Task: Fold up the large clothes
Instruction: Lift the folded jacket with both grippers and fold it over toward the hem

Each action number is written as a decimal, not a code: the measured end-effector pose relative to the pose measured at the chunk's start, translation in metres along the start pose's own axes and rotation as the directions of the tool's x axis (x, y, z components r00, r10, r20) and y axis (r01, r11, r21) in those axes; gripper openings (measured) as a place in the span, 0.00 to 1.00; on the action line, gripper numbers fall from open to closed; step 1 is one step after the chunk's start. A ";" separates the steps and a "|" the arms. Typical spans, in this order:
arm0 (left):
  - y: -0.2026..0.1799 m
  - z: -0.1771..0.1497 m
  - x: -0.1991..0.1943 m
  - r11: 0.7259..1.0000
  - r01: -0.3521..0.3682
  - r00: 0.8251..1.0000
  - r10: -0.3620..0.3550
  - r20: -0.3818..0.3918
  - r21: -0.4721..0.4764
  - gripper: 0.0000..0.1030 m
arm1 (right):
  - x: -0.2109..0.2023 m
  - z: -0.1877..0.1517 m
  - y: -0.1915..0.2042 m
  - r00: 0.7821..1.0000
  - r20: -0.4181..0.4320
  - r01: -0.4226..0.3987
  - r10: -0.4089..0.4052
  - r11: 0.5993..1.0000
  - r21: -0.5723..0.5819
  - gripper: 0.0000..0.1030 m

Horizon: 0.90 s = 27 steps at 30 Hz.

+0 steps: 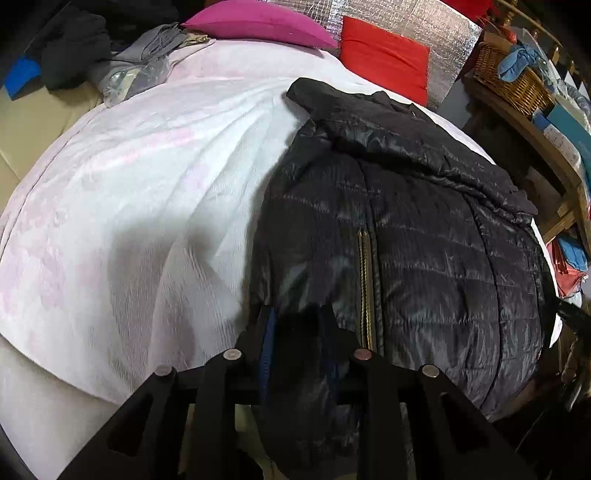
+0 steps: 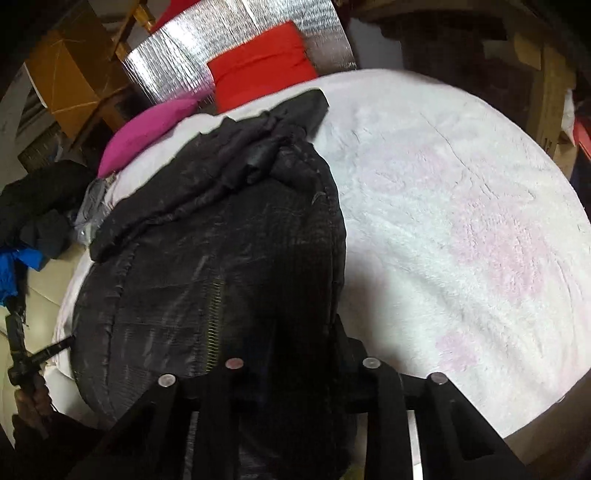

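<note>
A black quilted jacket [image 1: 424, 229] with a brass zip lies spread on the white and pink blanket [image 1: 147, 192], with a sleeve folded across its upper part. My left gripper [image 1: 297, 325] is at the jacket's near hem, left of the zip, shut on a bunch of the black fabric. In the right wrist view the same jacket [image 2: 207, 236] fills the left half of the bed. My right gripper [image 2: 291, 354] is shut on its near hem, and the fabric hides the fingertips. The left gripper [image 2: 40, 356] also shows at the far left edge, held by a hand.
A magenta pillow [image 1: 258, 22] and a red pillow [image 1: 384, 59] rest against a silver foil panel [image 1: 391, 14] at the head. Dark and grey clothes [image 1: 74, 48] are piled at the far left. A wicker basket [image 1: 509, 77] stands on a wooden shelf to the right.
</note>
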<state>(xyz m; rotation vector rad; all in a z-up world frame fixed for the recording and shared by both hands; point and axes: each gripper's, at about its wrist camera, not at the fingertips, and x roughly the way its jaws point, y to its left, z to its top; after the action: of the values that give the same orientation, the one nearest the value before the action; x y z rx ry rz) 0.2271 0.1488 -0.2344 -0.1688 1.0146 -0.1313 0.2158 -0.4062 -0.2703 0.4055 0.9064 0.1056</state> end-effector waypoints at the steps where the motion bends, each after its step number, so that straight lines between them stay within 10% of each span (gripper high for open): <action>1: -0.001 -0.005 -0.002 1.000 -0.007 1.000 0.007 0.005 0.013 0.25 | 0.001 0.000 0.002 1.000 0.002 -0.003 0.003 1.000 0.013 0.27; 9: -0.005 -0.008 -0.003 0.999 -0.025 0.999 0.024 0.023 0.038 0.16 | -0.003 -0.003 -0.027 0.995 -0.030 -0.085 0.094 0.972 0.217 0.32; 13: 0.003 -0.018 -0.010 0.999 0.034 0.999 -0.034 0.003 -0.018 0.45 | -0.013 -0.014 -0.026 0.989 -0.022 -0.135 0.144 0.963 0.231 0.68; 27: 0.010 -0.076 0.008 0.983 0.089 0.969 -0.122 -0.214 -0.159 0.69 | -0.021 -0.059 -0.015 0.974 -0.164 -0.115 0.155 0.966 0.231 0.68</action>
<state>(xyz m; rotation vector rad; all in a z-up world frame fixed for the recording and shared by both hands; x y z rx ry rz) 0.1668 0.1516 -0.2819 -0.3501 1.2405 -0.1748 0.1555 -0.4073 -0.2927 0.6738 1.0736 0.1707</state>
